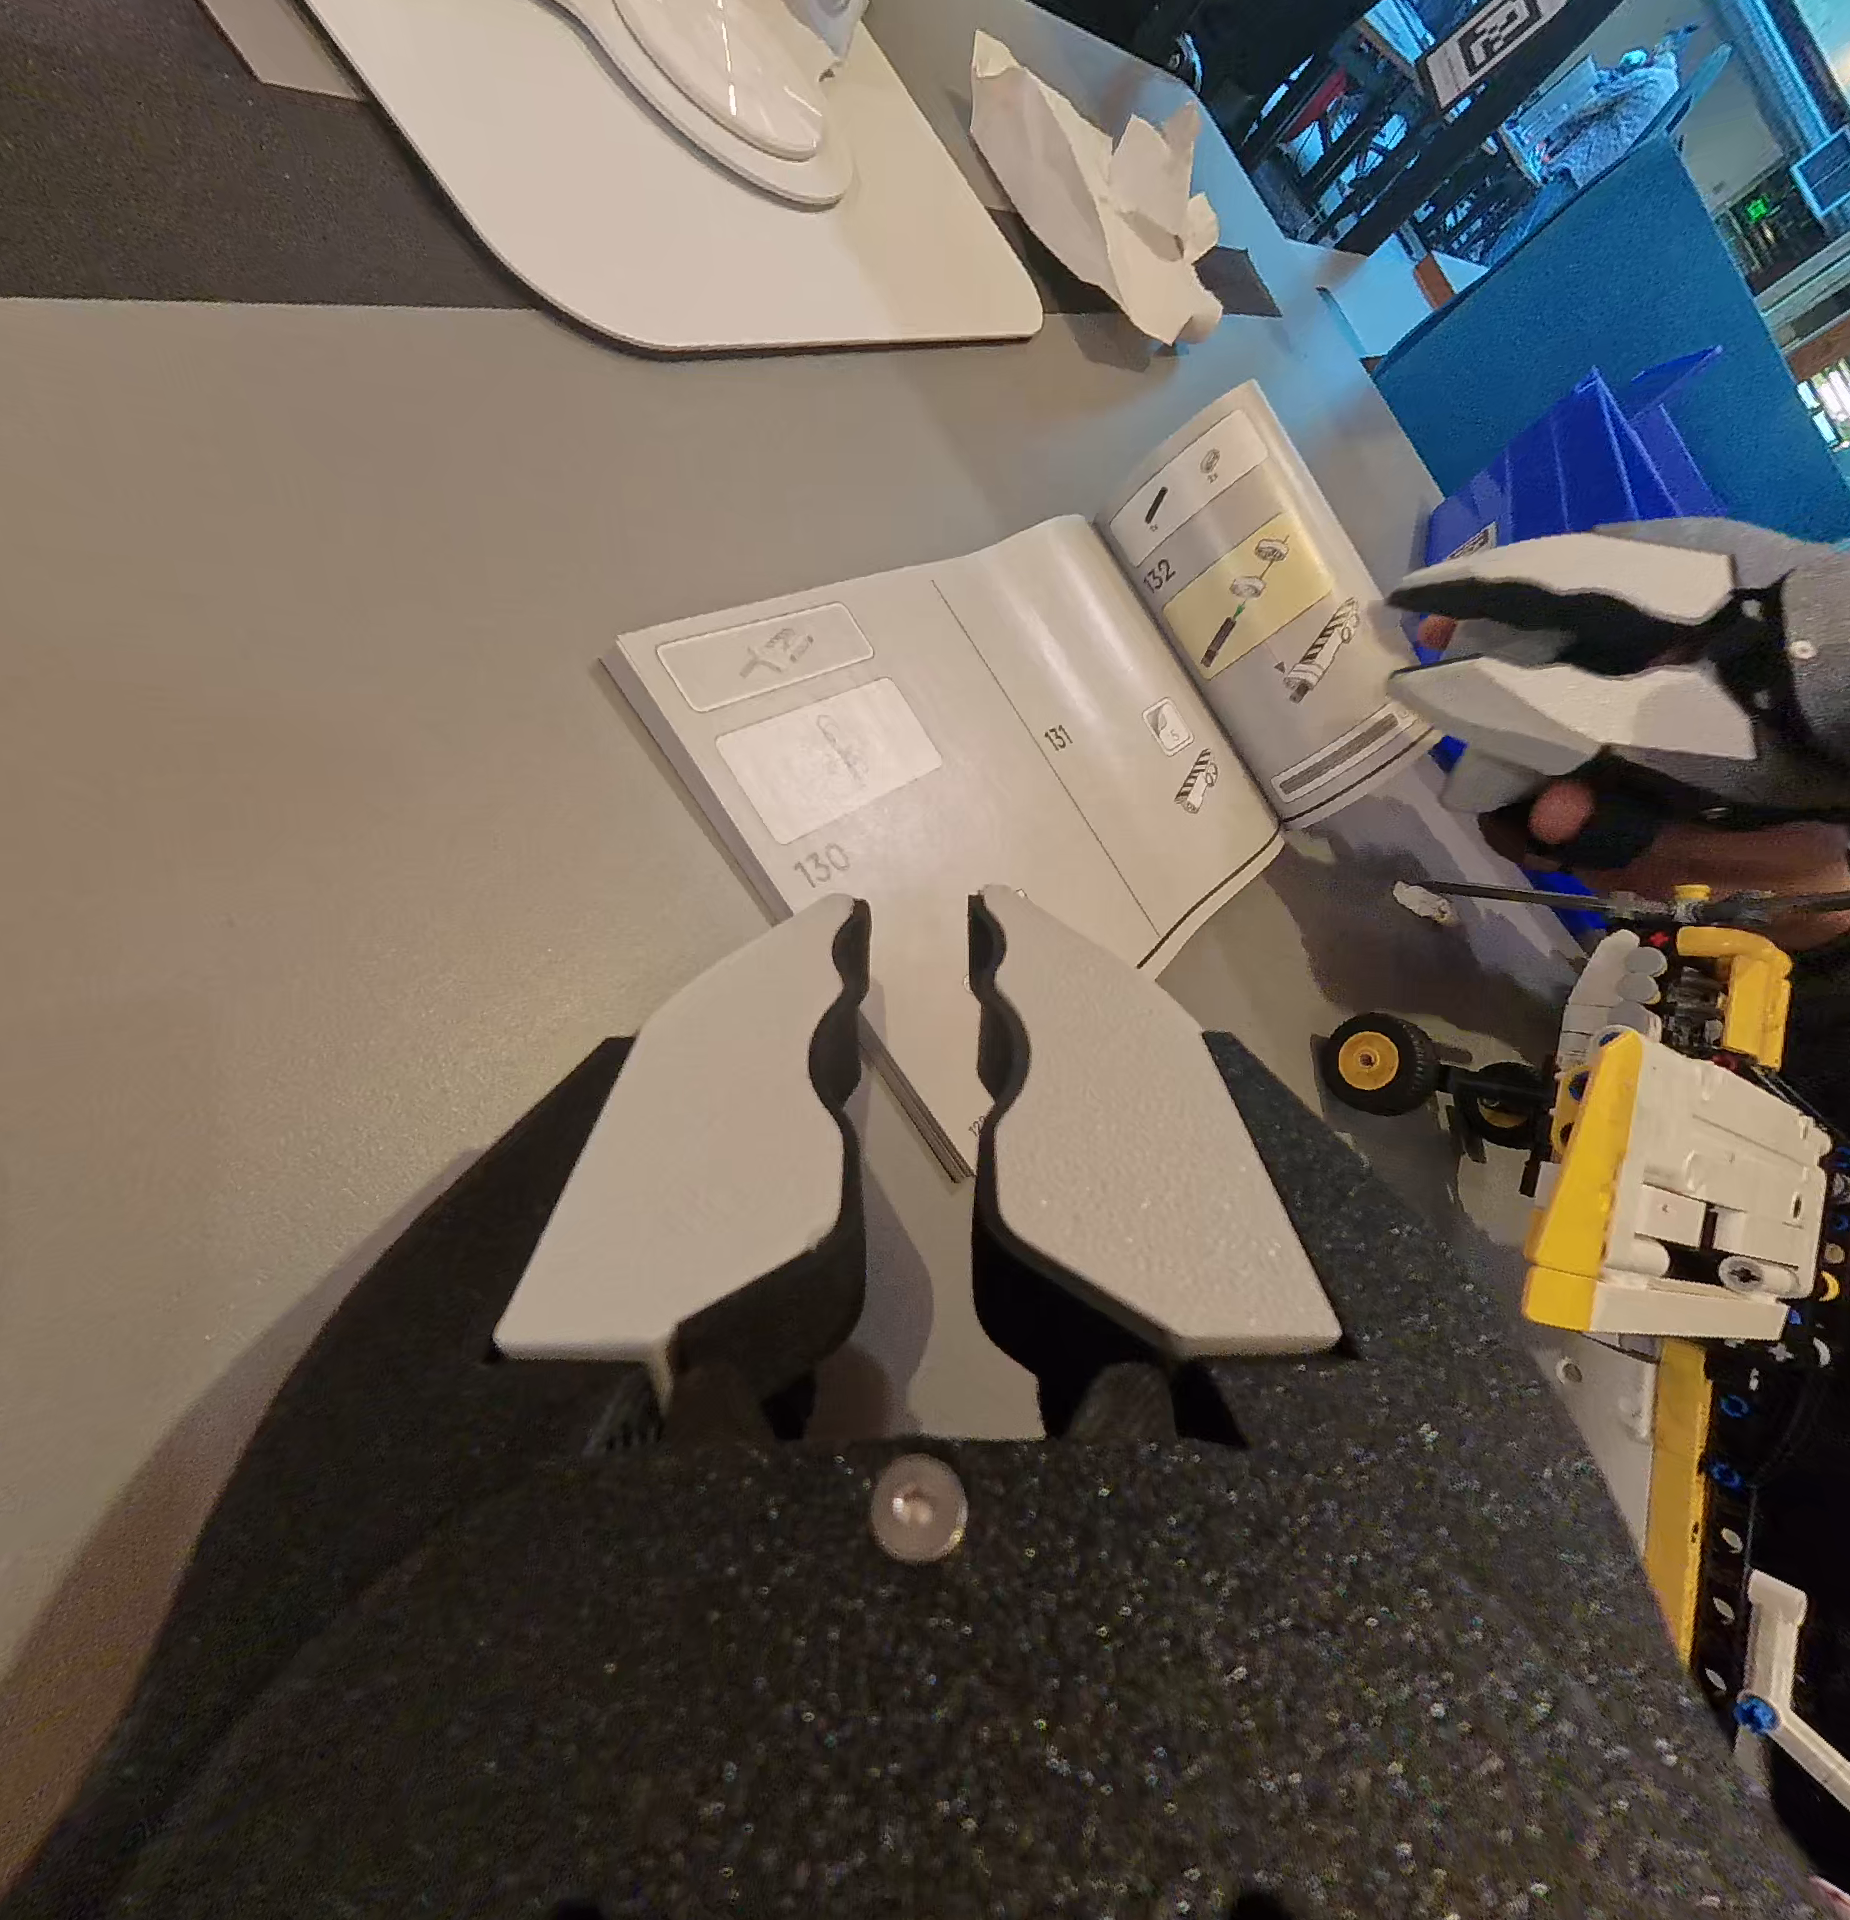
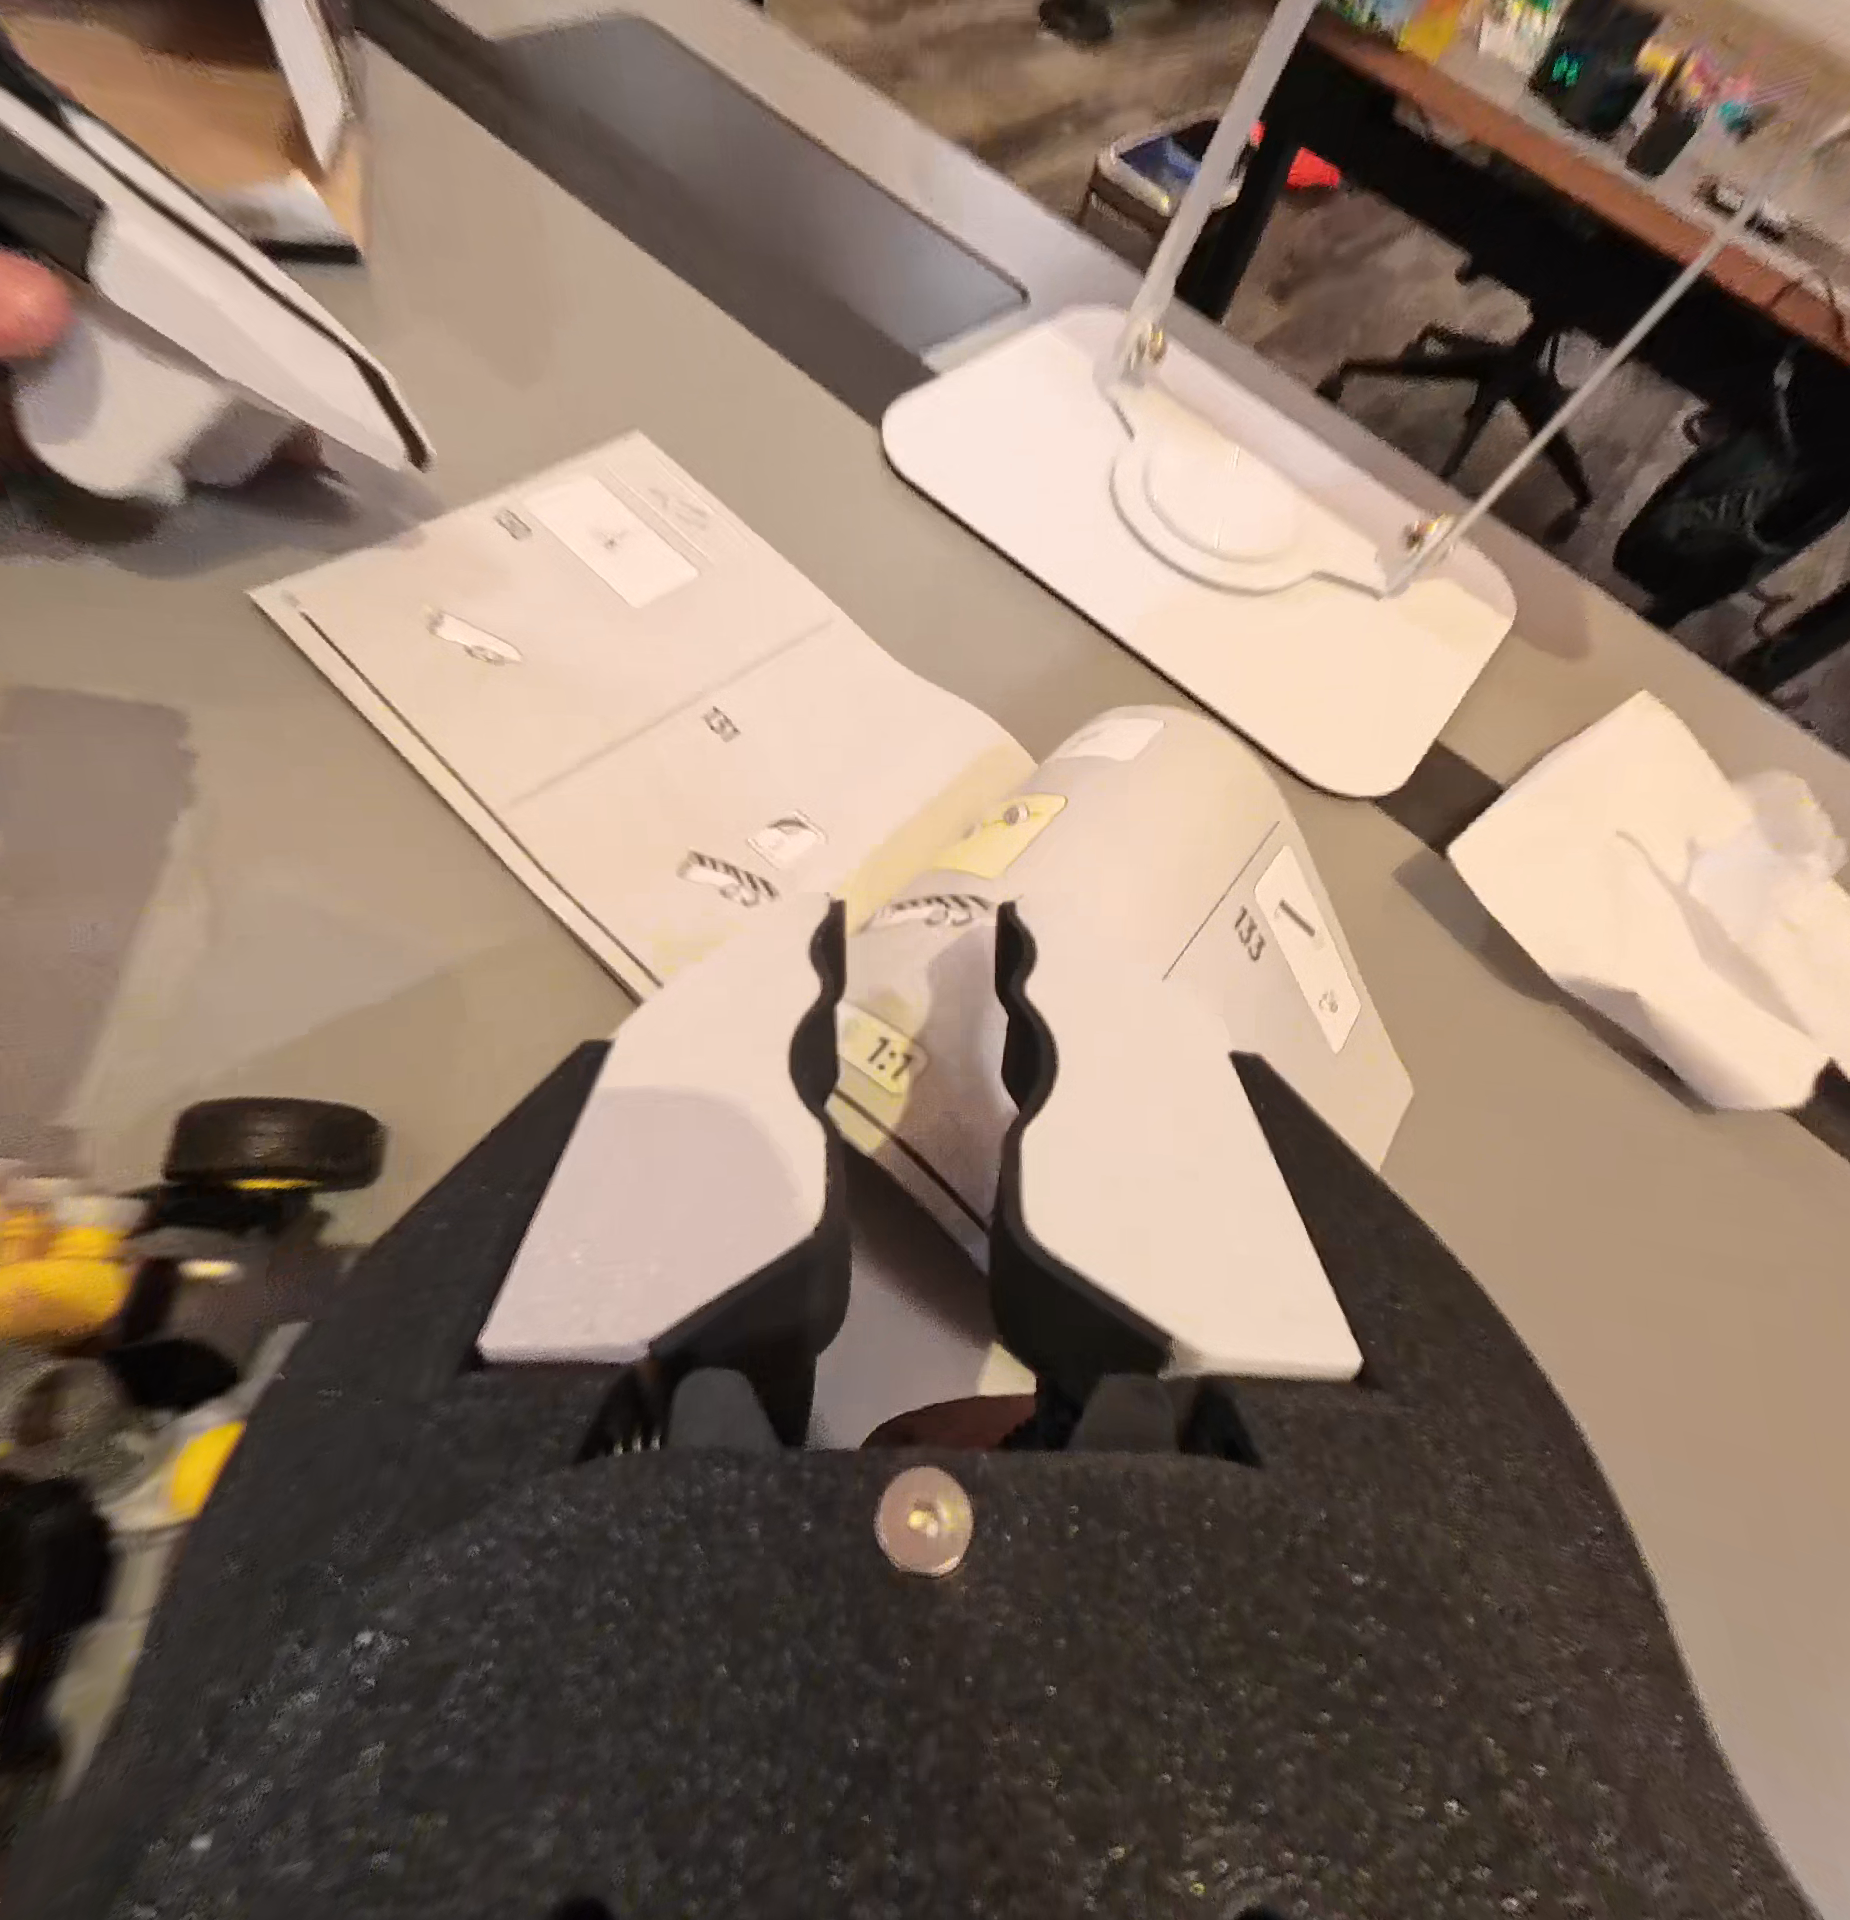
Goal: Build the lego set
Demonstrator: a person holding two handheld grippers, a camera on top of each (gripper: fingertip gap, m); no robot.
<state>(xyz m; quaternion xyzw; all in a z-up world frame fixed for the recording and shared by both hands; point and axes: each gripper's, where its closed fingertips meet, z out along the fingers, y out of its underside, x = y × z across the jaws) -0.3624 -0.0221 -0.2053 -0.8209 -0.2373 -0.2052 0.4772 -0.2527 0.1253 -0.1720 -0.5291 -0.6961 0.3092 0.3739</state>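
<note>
Two close wrist views over the shared open booklet [image 1: 962,748], opposite sides.

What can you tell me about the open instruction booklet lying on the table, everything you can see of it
The instruction booklet is a thin paper manual with pale grey pages of printed building diagrams, some on yellow panels. It lies open on the grey table. Its left page lies flat; the right-hand page arches up in a curl instead of lying down. The left gripper and right gripper hang over it with open, empty fingers; whether they touch the paper cannot be told. A yellow and white brick model stands beside it.
</note>
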